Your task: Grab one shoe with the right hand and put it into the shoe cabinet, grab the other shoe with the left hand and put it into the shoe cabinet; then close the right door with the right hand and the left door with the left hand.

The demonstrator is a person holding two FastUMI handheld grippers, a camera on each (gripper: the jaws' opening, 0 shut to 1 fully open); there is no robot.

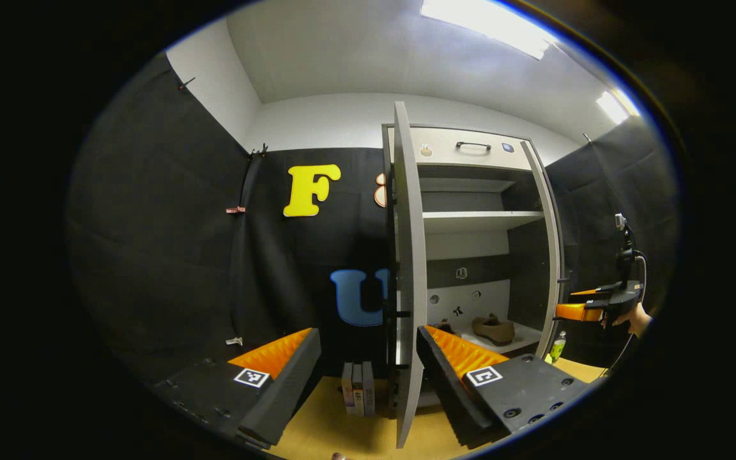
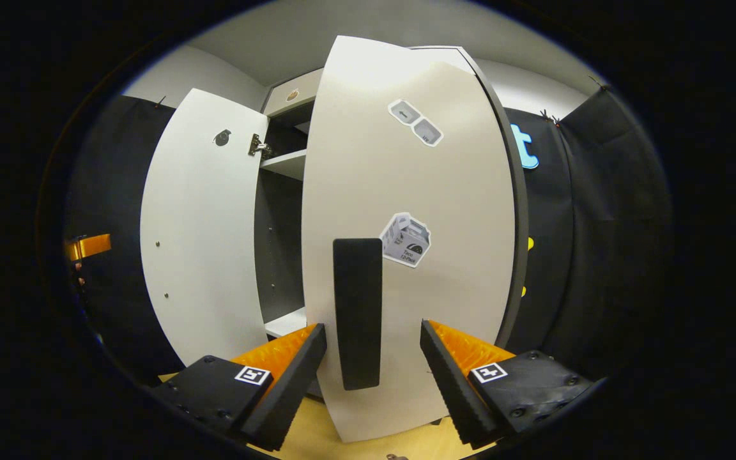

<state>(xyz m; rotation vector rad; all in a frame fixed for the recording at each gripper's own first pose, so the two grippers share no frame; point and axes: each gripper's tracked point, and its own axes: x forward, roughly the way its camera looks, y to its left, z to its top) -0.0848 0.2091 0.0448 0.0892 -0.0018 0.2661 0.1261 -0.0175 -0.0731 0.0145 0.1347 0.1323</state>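
Shoe cabinet [image 1: 470, 153]: both doors ajar.
Left door [image 1: 408, 268]: seen edge-on in the left gripper view, its edge standing between the two spread fingers of the left gripper [image 1: 368, 367], nearer the right-hand one; contact cannot be told.
Shoes: one brown shoe [image 1: 494, 329] on the bottom shelf, a second, darker one [image 1: 444, 328] partly hidden behind a finger.
Right door [image 2: 406, 255]: fills the right gripper view; its black handle [image 2: 357, 313] hangs between the parted fingers of the right gripper [image 2: 373, 364], untouched, nothing grasped.
Books [image 1: 358, 388]: upright on the wooden floor [image 1: 336, 428] by the cabinet.
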